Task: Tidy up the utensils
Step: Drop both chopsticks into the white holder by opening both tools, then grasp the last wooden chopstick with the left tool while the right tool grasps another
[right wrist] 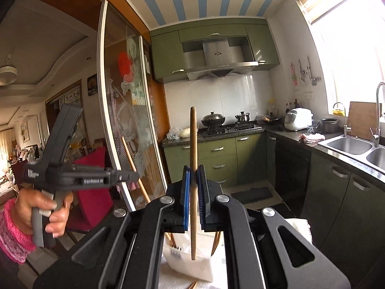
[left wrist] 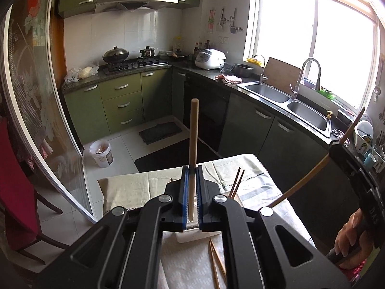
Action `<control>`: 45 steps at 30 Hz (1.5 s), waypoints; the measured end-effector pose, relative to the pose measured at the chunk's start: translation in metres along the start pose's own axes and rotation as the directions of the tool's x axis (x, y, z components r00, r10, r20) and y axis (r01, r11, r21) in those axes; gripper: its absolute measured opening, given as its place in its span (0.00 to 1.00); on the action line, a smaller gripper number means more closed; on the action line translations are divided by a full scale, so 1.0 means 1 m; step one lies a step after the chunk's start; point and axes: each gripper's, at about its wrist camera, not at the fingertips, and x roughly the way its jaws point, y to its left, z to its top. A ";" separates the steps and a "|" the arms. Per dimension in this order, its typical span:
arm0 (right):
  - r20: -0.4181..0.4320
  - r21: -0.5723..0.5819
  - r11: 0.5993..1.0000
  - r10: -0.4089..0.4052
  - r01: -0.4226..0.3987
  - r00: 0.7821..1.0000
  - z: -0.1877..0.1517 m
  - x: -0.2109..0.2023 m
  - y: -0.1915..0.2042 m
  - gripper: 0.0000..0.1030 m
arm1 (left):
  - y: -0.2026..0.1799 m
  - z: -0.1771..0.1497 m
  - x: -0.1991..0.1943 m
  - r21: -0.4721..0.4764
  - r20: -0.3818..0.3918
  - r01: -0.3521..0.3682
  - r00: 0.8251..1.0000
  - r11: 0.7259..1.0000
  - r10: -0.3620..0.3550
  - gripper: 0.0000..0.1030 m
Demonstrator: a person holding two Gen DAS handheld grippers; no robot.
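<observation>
Left gripper (left wrist: pixel 192 192) held raised, jaws closed on an upright stick. Right gripper (right wrist: pixel 194 192) the same. Left hand (right wrist: pixel 42 212) wraps its handle, finger on trigger.

Daylight pouring in thru the window (left wrist: pixel 312 45) on the right, totally blown out w/ glare in both views. Rest of the kitchen is fairly bright but the lower cabinets (left wrist: pixel 243 125) sit in shadow. Heavy fisheye bending at the edges, dark corners, focus pretty sharp overall.
</observation>
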 end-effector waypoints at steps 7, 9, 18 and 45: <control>-0.130 -0.010 1.000 -0.027 0.026 0.991 -0.021 0.081 -0.010 0.07 | 0.011 -0.026 0.057 -0.014 -0.099 -0.024 0.995 1.000 0.022 0.06; -0.177 -0.015 0.999 -0.033 0.031 0.984 -0.035 0.098 -0.012 0.07 | 0.012 -0.036 0.071 -0.012 -0.135 -0.019 0.991 1.000 0.017 0.06; -0.257 -0.011 0.999 -0.044 0.042 0.965 -0.071 0.123 -0.018 0.07 | 0.016 -0.064 0.092 -0.012 -0.204 -0.007 0.979 1.000 0.005 0.06; -0.413 0.164 0.960 -0.144 0.228 0.899 -0.196 -0.048 -0.089 0.26 | -0.050 -0.218 0.154 -0.034 -0.598 0.103 0.795 0.994 -0.103 0.26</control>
